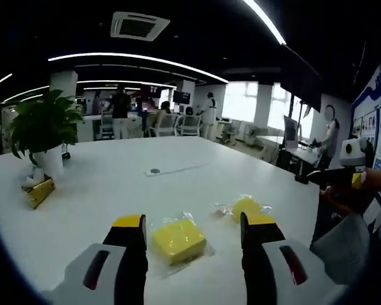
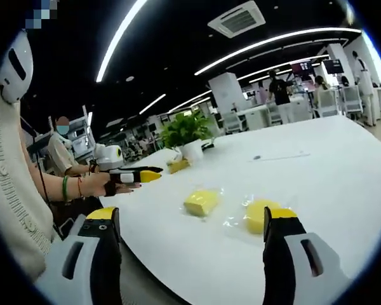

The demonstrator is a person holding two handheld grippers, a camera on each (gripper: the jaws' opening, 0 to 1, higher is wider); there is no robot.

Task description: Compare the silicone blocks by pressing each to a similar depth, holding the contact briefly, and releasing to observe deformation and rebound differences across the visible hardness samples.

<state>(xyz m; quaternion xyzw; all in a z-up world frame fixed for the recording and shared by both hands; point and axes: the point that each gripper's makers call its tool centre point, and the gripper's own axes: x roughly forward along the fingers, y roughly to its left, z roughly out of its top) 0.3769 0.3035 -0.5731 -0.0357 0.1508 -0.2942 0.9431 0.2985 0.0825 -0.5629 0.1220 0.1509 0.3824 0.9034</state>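
Two yellow silicone blocks lie on the white table (image 1: 114, 178), each on clear plastic wrap. The square block (image 1: 178, 240) sits between the jaws of my left gripper (image 1: 193, 221), which is open and above the table, not touching it. The round block (image 1: 246, 206) lies just beyond the right jaw. In the right gripper view the square block (image 2: 201, 201) and the round block (image 2: 260, 215) lie ahead of my right gripper (image 2: 190, 213), open with nothing between its jaws. The round block is close to its right jaw.
A potted plant (image 1: 44, 127) stands at the table's far left with a small yellow box (image 1: 39, 190) beside it. A hand (image 2: 114, 184) holds the other gripper off the table's edge. People and chairs (image 1: 178, 124) stand beyond the table.
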